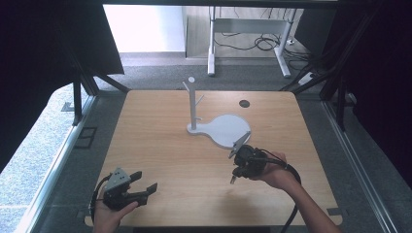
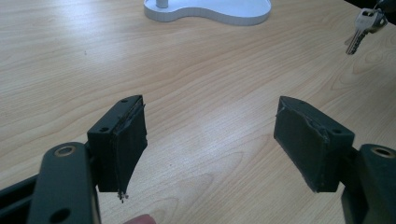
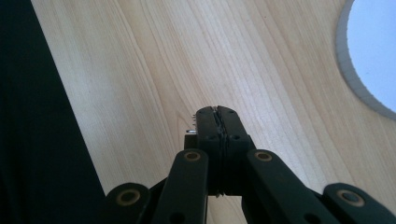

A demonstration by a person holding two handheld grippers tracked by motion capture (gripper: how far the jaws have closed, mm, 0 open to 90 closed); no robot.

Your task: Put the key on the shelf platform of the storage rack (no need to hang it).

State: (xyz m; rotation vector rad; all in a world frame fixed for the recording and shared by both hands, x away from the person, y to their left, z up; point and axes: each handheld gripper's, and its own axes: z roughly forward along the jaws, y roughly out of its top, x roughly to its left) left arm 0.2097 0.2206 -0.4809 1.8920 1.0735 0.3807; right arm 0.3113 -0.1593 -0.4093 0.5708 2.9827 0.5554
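Wood tabletop (image 1: 160, 145) runs across the high view, and on its far half stands a white stand (image 1: 193, 104) with short pegs, rising from a white base plate (image 1: 228, 130) shaped like a paddle. A small dark round spot (image 1: 244, 103) marks the table beyond that plate. The left gripper (image 1: 145, 187) sits near the front left corner, held by the person's left hand (image 1: 109, 213), its 2 jaws spread wide with nothing between them. The right gripper (image 1: 234, 177) is just in front of the base plate's near edge, held by the right hand (image 1: 277, 172), pointing down toward the table; a key (image 1: 233, 178) hangs from its tips above the wood.

Left gripper view: the left gripper (image 2: 210, 140) has its 2 black pads far apart over bare wood, gripping nothing. The base plate (image 2: 210, 13) lies at the top edge, and at the upper right the silver key (image 2: 362, 30) dangles clear of the table, its blade pointing down.

Right gripper view: the right gripper (image 3: 217, 122) has both jaws pressed together, with a small bit of metal (image 3: 191, 131) poking out at the left side of the pads. The curved rim of the base plate (image 3: 348, 60) shows at the upper right, apart from the tips.
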